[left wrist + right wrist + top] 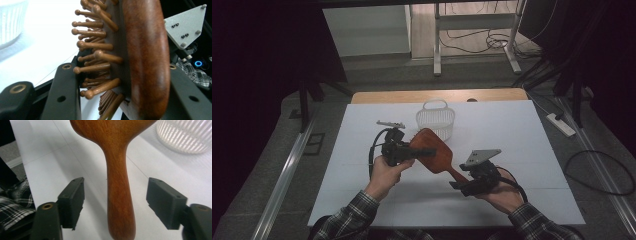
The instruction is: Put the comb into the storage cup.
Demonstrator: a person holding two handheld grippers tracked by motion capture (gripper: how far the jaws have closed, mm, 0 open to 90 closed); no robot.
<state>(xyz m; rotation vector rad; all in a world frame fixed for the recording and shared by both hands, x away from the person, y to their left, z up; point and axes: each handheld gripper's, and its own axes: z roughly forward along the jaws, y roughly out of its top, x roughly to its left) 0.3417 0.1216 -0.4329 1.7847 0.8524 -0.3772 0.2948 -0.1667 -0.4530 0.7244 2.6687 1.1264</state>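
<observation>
1. The left gripper pinches the head of the wooden paddle hairbrush, one jaw against the bristles, the other on its back.
2. The brush hangs above the white table, just before the white basket.
3. The right gripper is spread, its jaws on either side of the brush handle without touching it.

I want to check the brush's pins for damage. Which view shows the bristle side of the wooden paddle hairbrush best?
The left gripper view: the brown wooden paddle hairbrush sits edge-on between the left gripper's jaws, its ball-tipped pins close and sharp. The high view and the right gripper view show its smooth back and handle.
</observation>
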